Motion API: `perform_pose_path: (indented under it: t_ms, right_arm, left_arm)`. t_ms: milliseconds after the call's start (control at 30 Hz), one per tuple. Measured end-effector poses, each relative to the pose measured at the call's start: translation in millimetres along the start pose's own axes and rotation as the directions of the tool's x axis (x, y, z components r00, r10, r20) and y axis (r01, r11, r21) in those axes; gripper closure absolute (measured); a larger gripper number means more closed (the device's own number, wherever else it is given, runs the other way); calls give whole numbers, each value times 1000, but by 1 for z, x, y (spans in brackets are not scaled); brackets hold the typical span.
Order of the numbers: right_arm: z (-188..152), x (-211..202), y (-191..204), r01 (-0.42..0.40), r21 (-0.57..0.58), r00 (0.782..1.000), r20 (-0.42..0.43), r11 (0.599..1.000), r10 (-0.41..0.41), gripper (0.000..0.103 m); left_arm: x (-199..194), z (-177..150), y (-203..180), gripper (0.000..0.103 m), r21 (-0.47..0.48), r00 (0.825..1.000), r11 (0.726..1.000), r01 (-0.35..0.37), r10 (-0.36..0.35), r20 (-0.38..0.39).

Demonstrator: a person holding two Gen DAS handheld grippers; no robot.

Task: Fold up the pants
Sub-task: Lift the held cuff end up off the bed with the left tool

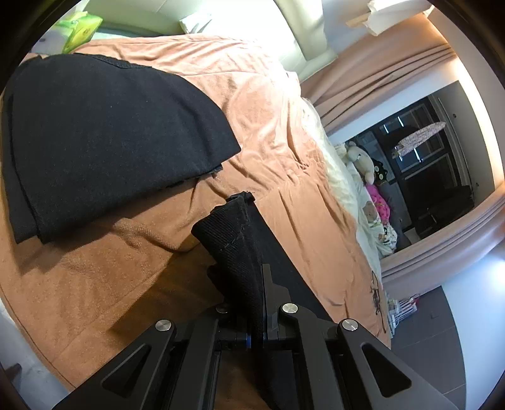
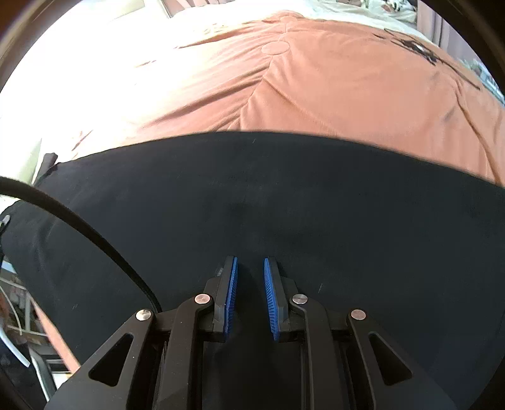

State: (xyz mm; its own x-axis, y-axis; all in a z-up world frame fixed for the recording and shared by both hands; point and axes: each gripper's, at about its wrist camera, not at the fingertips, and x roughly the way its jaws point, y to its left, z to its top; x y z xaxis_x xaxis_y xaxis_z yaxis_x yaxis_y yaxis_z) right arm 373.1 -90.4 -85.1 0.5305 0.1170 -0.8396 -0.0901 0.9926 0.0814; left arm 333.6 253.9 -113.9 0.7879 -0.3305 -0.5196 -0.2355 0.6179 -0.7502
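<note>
The black pants (image 1: 104, 138) lie partly folded on the orange blanket (image 1: 284, 132) at the left of the left wrist view. My left gripper (image 1: 257, 284) is shut on a bunched black end of the pants (image 1: 230, 239) and holds it up above the blanket. In the right wrist view the pants (image 2: 284, 195) spread wide and flat across the blanket (image 2: 315, 88). My right gripper (image 2: 251, 268) hovers just over this cloth with its blue pads (image 2: 232, 290) apart and nothing between them.
A green packet (image 1: 80, 30) lies at the bed's far corner. Plush toys (image 1: 366, 164) sit along the bed's right side, by curtains (image 1: 378, 72) and a dark window (image 1: 435, 164). A black strap (image 2: 79, 220) crosses the right wrist view at left.
</note>
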Motion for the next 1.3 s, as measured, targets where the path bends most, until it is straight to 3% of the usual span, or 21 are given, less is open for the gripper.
perform_pose_path:
  t_ms: [367, 667, 1300]
  right_arm:
    - [27, 30, 6, 35, -13, 999, 8, 999, -34, 88]
    - [35, 24, -10, 11, 20, 1000, -11, 1000, -11, 88]
    - [-82, -36, 24, -171, -22, 984, -54, 985, 170, 88]
  left_arm:
    - [5, -5, 21, 99, -31, 1000, 999, -14, 14, -18]
    - [-4, 0, 0, 99, -14, 1000, 1000, 17, -17, -6]
    - [-53, 0, -136, 99, 184, 992, 976, 116, -122, 21]
